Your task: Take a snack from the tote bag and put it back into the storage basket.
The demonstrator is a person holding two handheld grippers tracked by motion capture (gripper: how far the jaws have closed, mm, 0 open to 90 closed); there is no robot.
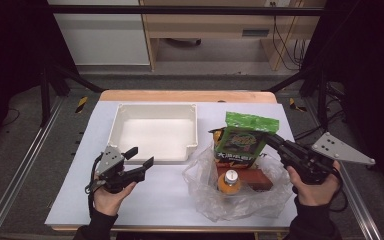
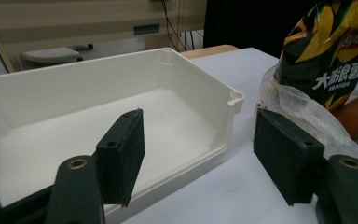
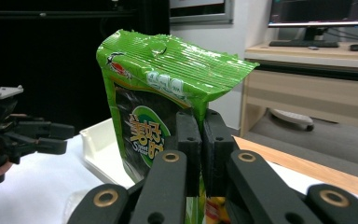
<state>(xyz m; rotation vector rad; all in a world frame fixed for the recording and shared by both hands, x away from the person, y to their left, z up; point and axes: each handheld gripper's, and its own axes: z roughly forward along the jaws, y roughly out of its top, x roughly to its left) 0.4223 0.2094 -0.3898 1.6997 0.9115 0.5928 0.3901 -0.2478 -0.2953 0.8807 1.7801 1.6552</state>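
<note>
snack bags (image 1: 245,137): 2 | bottle (image 1: 229,181): 1 | tray (image 1: 155,152): 1 | right hand-held gripper (image 1: 269,137) clenches green bag | left hand-held gripper (image 1: 139,157) released

White Chinese characters reading "大波浪薯" are showing on the dark chip bag (image 2: 328,56); the green snack packet (image 3: 161,107) is bearing yellow characters "美好" above an unreadable Latin word.

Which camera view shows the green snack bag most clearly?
The right gripper view: the green snack bag is close, its crimped top sharp, the right gripper clamping its edge. The high view shows it small, lifted above the plastic bag. The left gripper view shows another, dark and yellow packet.
</note>
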